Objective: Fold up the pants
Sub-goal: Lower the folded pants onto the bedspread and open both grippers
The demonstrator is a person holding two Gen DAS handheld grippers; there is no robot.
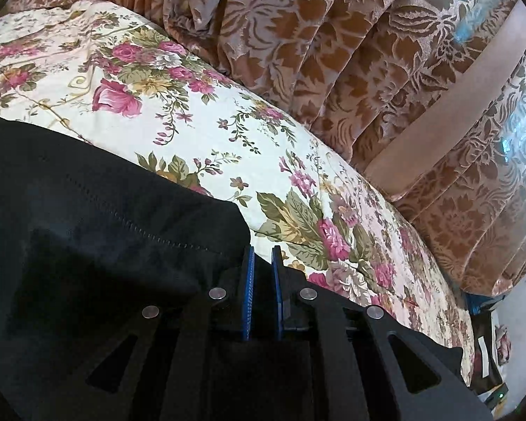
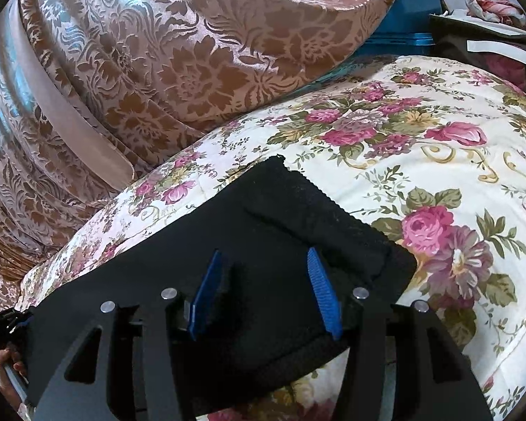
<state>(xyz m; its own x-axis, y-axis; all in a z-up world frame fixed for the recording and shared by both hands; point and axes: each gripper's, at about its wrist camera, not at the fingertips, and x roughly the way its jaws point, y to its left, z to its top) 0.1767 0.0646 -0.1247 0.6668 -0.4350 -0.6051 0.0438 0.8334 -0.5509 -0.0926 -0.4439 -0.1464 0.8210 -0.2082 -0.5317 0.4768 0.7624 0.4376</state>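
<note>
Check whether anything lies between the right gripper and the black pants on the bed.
Nothing visible does. The right gripper is right over the black pants, its blue pads apart with the cloth between them. Only the floral bedspread surrounds the pants; the brown curtain hangs behind the bed.

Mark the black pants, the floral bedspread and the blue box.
black pants (image 2: 298, 210): right wrist view, on the folded cloth ahead of the fingers.
floral bedspread (image 1: 200, 115): left wrist view, on bare printed fabric beyond the pants.
blue box (image 2: 413, 14): right wrist view, on its visible side behind the curtain.
</note>
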